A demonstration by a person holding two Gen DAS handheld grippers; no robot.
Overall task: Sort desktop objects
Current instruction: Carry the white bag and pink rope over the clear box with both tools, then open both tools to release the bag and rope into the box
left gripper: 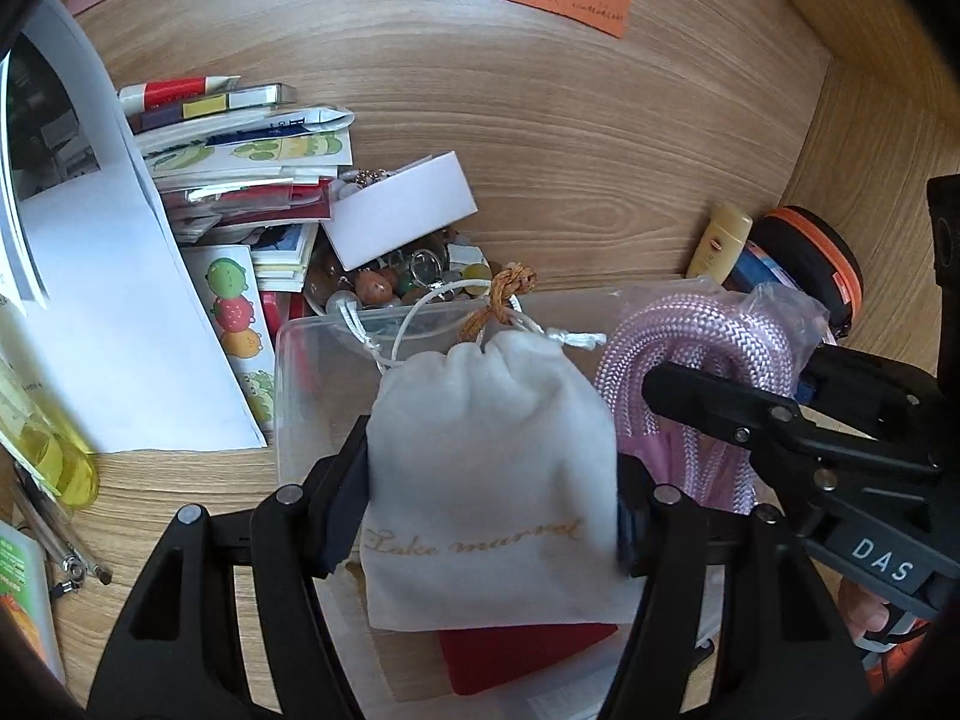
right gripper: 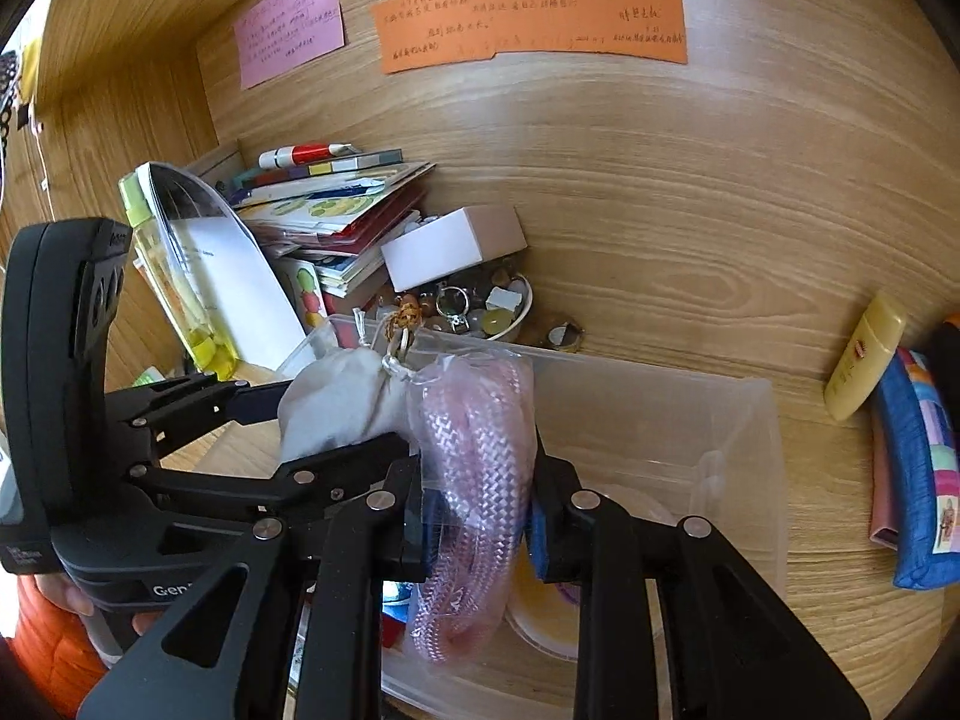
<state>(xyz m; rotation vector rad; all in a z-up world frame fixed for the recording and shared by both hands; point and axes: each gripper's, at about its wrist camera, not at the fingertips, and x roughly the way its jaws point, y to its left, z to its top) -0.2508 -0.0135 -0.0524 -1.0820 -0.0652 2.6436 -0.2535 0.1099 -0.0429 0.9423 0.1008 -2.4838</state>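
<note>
Both tools grip their loads over the clear bin, the left tool a white pouch, the right tool a bagged pink rope, neither dropped in yet, while much clutter waits on the tabletop.

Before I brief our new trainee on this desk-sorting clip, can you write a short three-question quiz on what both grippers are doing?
1. True or false: the left gripper is clamped on the white drawstring pouch.
2. What does the right gripper hold: A) yellow tube, B) bagged pink rope, C) white box?
3. Fill in: both items hang over the clear plastic ____.

Key: 1 true; 2 B; 3 bin.
</note>
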